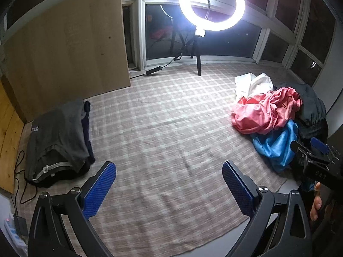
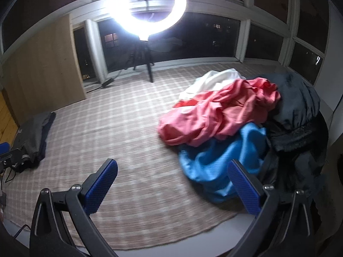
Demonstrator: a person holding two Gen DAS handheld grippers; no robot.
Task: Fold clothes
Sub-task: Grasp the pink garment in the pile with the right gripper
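A rug (image 1: 167,132) of beige-brown with a pale plaid grid covers the floor. At the rug's right edge lies a heap: a salmon-pink garment (image 2: 216,117) on top, a white one (image 2: 212,79) behind it, a bright blue one (image 2: 216,160) in front of it, and black clothing (image 2: 300,107) to its right. At the rug's left edge sits a dark grey folded garment (image 1: 57,137) with a light grey band, over something navy. Behind the rug glows a white ring light (image 1: 211,2) on a black tripod. Both grippers' pads (image 1: 100,190) are blue and dimpled, on black frames.
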